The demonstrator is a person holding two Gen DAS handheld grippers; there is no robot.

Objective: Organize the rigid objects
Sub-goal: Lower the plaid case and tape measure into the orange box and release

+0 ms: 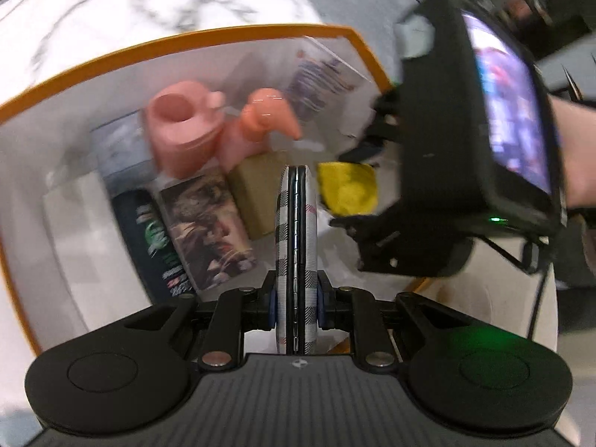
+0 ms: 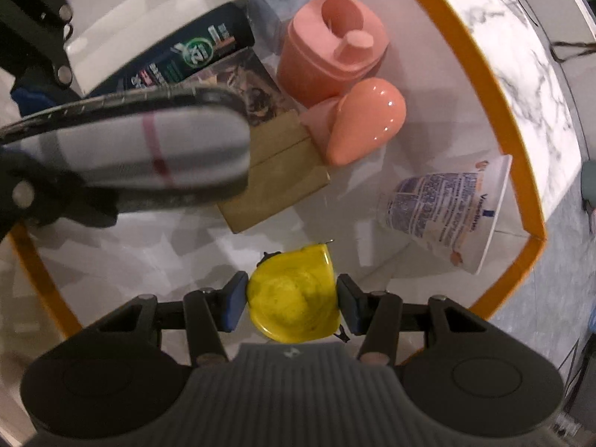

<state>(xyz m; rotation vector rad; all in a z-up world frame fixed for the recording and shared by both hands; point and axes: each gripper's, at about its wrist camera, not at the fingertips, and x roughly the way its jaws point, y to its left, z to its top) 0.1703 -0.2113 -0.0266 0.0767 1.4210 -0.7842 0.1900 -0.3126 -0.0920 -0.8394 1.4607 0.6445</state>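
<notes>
Two loads over the orange-rimmed tray [image 2: 480, 74]: left gripper [image 1: 297, 307] clamps a plaid glasses case [image 1: 297, 238] on edge; right gripper [image 2: 292, 300] pinches a yellow tape measure [image 2: 294, 300], near side. Best lowered onto bare floor, clear of the tan box [image 2: 279, 178].

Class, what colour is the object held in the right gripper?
Yellow object; clearest in the right wrist view.

Bright light is glaring off the peach bottle [image 2: 367, 119]; motion blur is smearing the left view, fisheye bending edges toward twelve o'clock.
</notes>
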